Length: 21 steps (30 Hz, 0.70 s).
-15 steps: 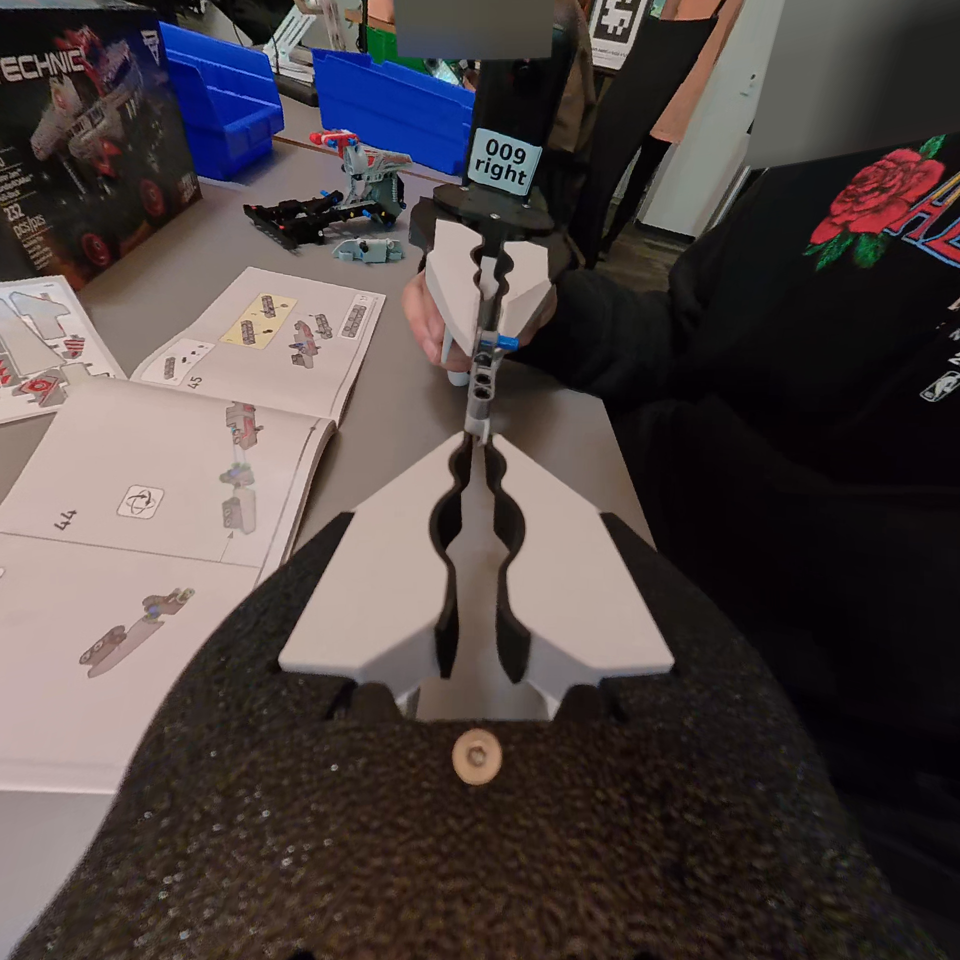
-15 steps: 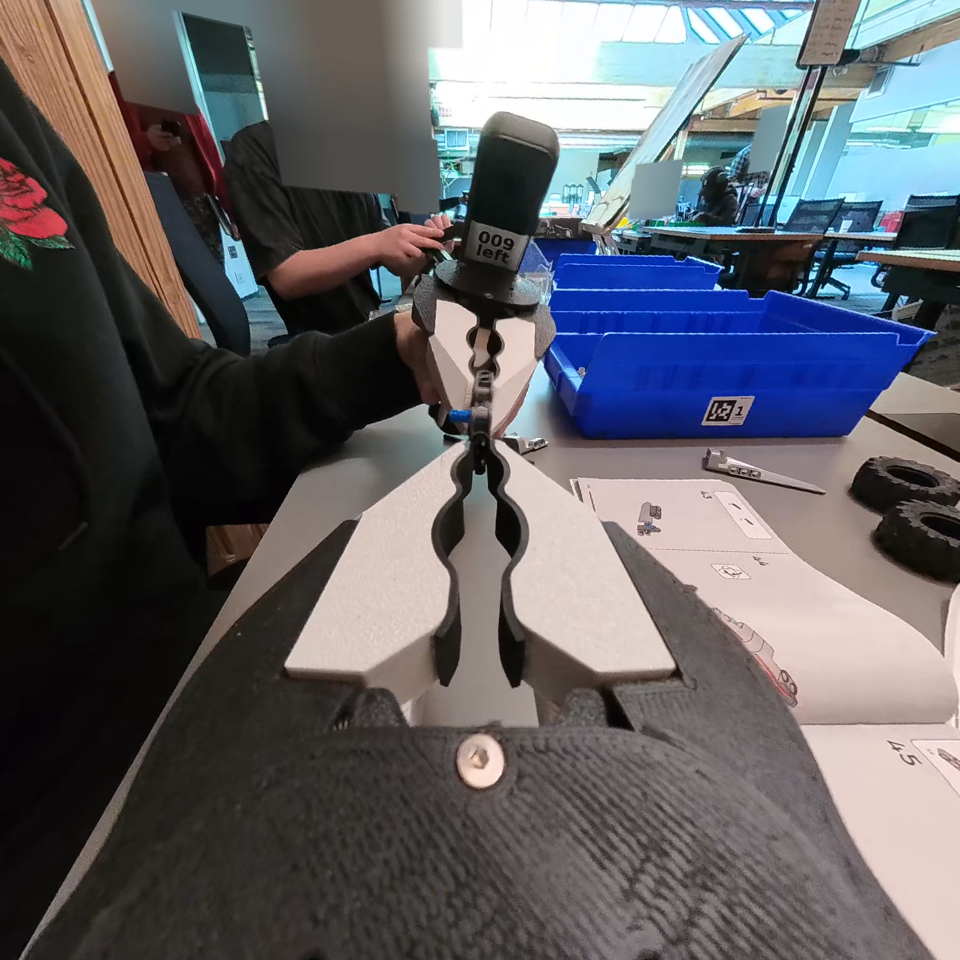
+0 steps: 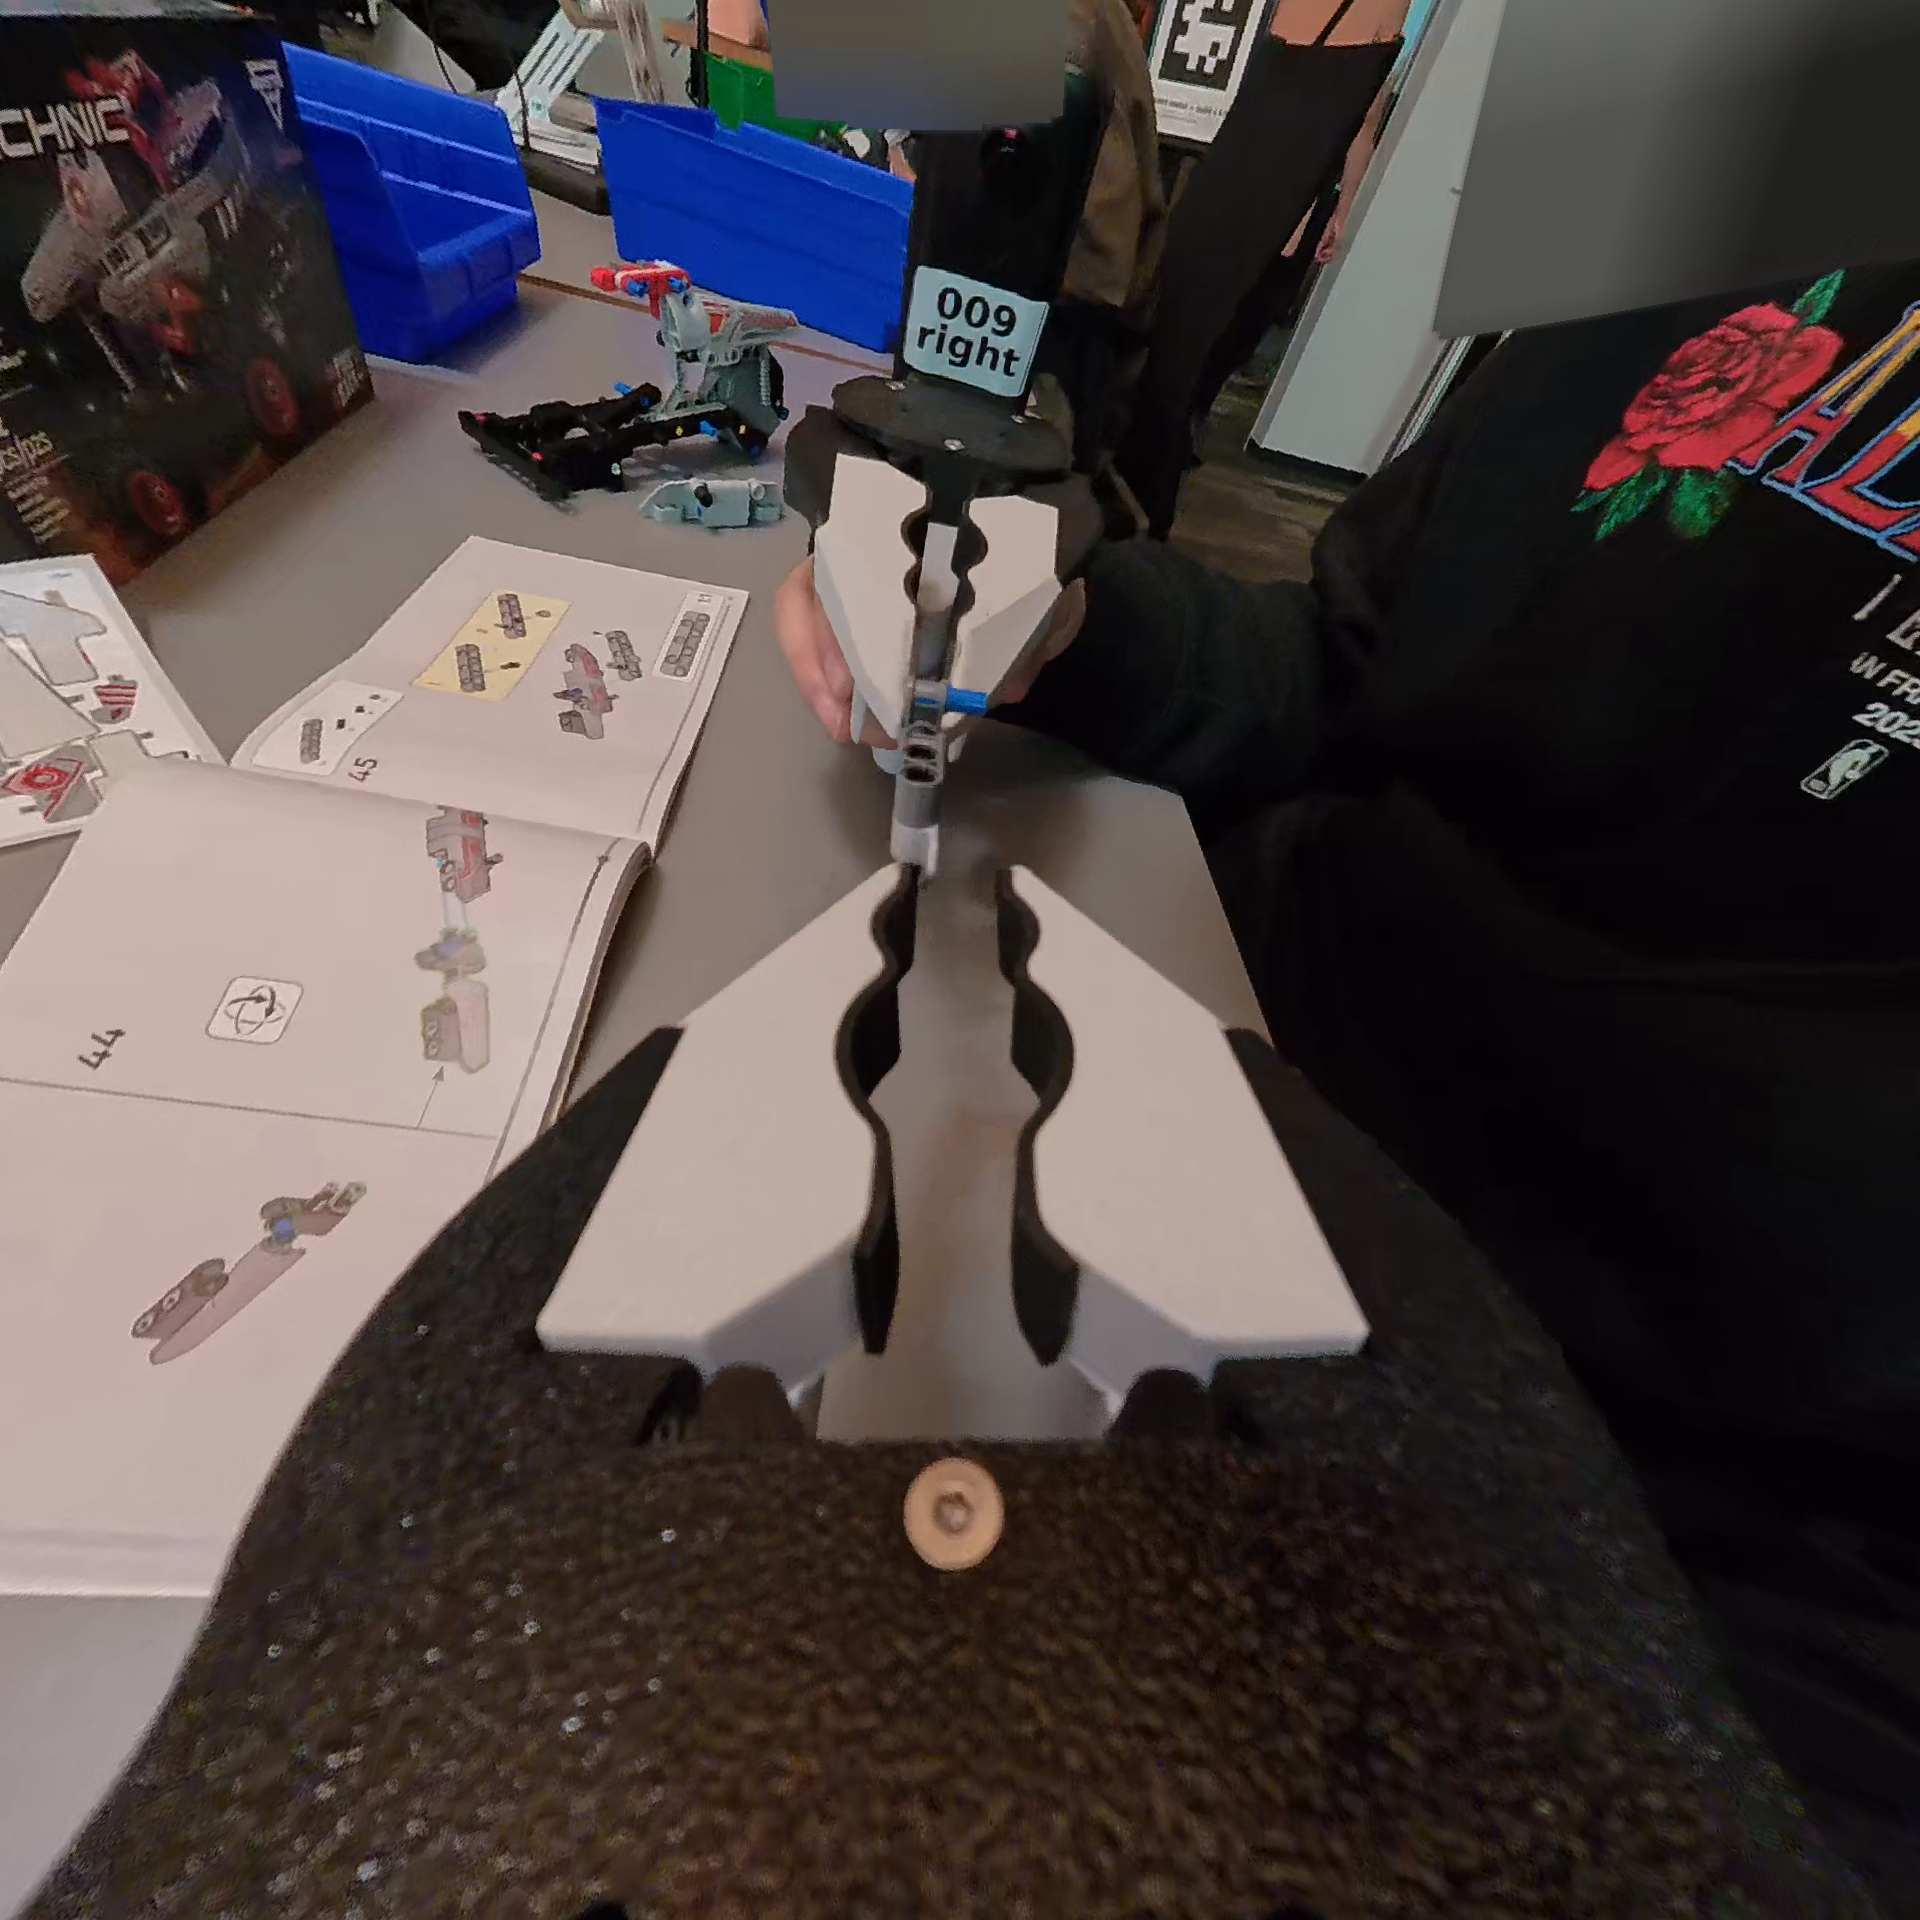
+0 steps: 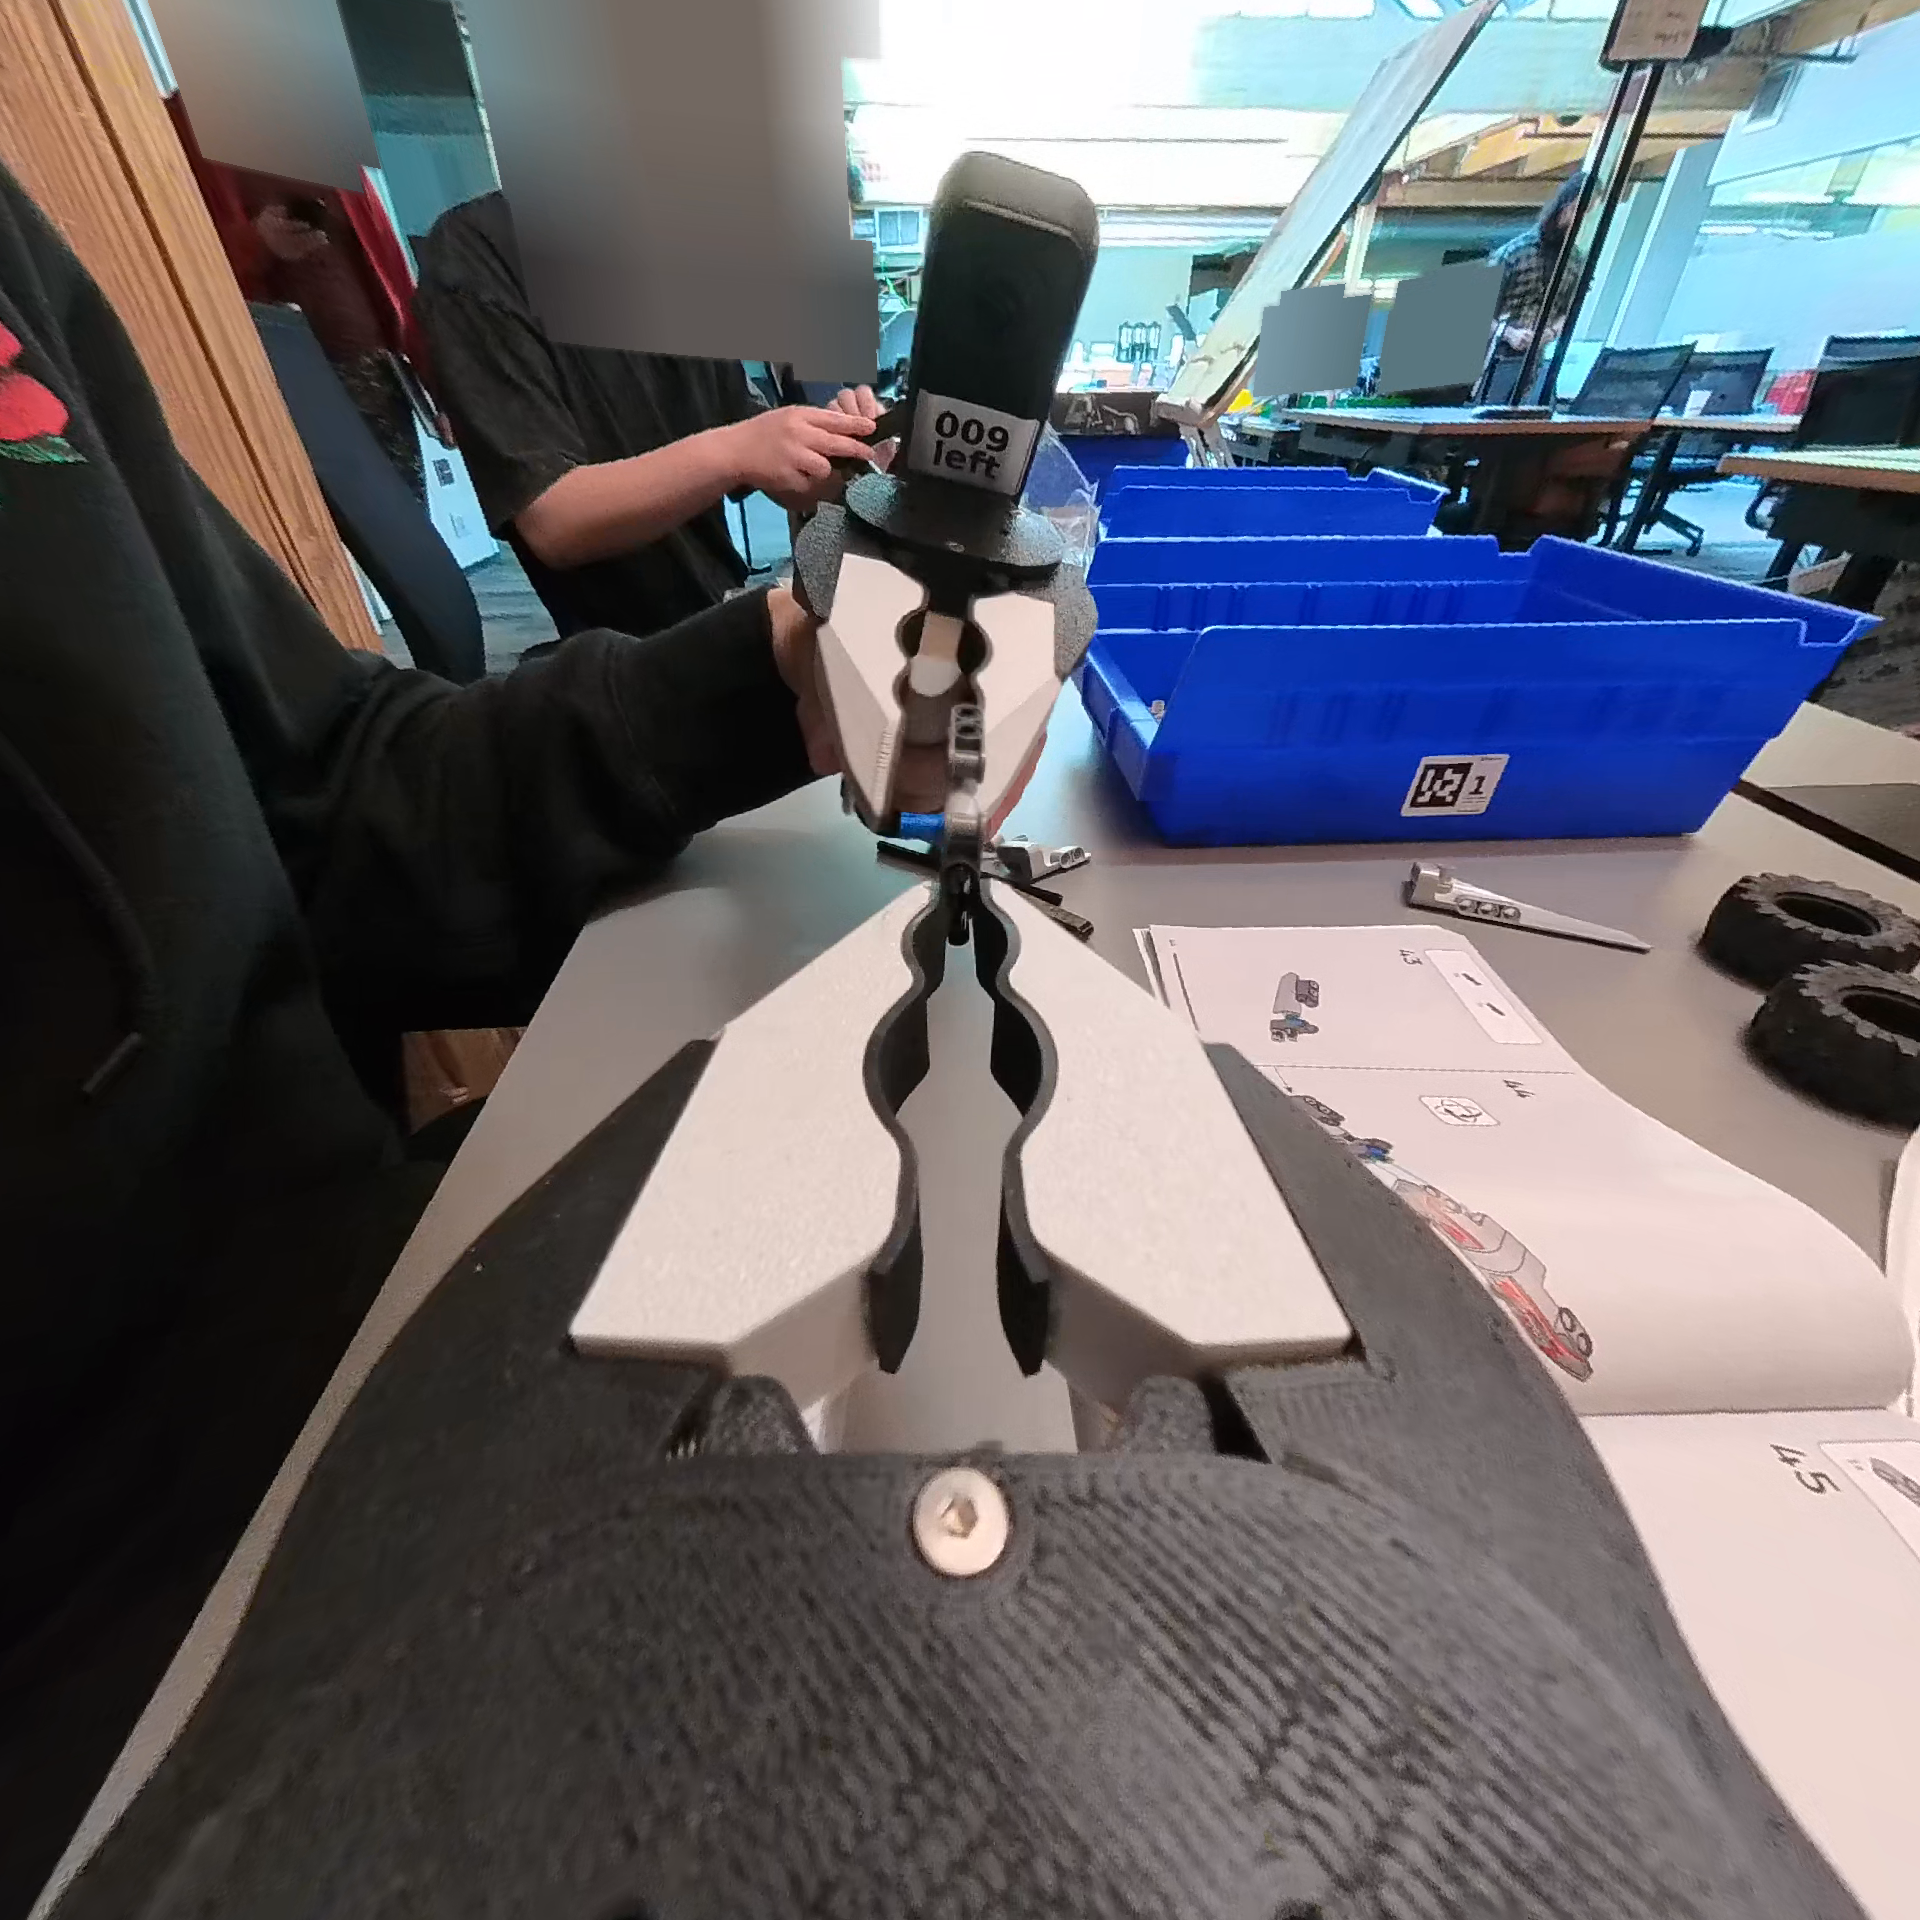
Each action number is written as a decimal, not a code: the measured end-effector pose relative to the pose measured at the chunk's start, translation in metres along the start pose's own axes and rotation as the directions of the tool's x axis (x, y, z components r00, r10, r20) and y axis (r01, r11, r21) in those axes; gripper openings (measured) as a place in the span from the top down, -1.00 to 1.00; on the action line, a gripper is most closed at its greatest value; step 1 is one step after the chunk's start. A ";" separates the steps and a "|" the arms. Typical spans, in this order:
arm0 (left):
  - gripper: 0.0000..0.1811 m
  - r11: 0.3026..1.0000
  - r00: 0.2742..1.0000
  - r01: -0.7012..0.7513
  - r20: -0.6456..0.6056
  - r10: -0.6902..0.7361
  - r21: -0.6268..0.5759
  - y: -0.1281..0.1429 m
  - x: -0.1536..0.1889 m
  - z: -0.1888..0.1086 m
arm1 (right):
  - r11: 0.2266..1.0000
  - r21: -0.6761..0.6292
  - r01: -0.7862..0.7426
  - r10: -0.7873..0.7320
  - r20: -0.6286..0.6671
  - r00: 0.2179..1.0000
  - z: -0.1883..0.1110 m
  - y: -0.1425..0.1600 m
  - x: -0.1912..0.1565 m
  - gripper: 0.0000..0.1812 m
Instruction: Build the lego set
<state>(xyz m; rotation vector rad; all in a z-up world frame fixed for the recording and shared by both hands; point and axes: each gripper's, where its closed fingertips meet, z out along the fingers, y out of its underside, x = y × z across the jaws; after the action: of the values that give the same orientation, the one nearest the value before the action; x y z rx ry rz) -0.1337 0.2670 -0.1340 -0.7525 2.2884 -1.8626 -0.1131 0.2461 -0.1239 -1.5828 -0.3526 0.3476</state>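
Between the two facing claws, above the grey table point(image 3: 343, 582), a slim grey-and-black Lego beam assembly point(image 3: 918, 769) with a blue pin spans tip to tip. Left gripper point(image 3: 951, 883) gapes, the piece's end against one fingertip; right gripper point(image 4: 961, 904) pinches its far end.

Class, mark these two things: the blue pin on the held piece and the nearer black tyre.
blue pin point(image 3: 964, 702): left wrist view, middle of its shaft.
nearer black tyre point(image 4: 1844, 1039): right wrist view, its tread.
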 end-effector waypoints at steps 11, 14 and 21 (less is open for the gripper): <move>0.85 1.000 0.999 0.007 0.049 -0.007 0.018 -0.004 -0.008 0.001 | 0.999 -0.041 0.022 -0.022 0.002 1.000 0.003 0.006 -0.002 0.97; 0.93 1.000 0.999 -0.015 0.052 0.014 0.019 -0.004 -0.008 0.000 | 0.998 -0.055 0.034 -0.034 -0.003 0.999 0.004 0.008 -0.002 0.97; 0.94 0.999 0.998 -0.036 0.059 0.035 0.018 -0.006 -0.007 0.000 | 0.998 -0.053 0.022 -0.022 0.000 1.000 0.005 0.009 -0.002 0.97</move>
<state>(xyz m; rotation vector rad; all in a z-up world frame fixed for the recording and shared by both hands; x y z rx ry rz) -0.1256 0.2697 -0.1304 -0.7494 2.2305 -1.8196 -0.1165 0.2493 -0.1326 -1.6291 -0.3818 0.3232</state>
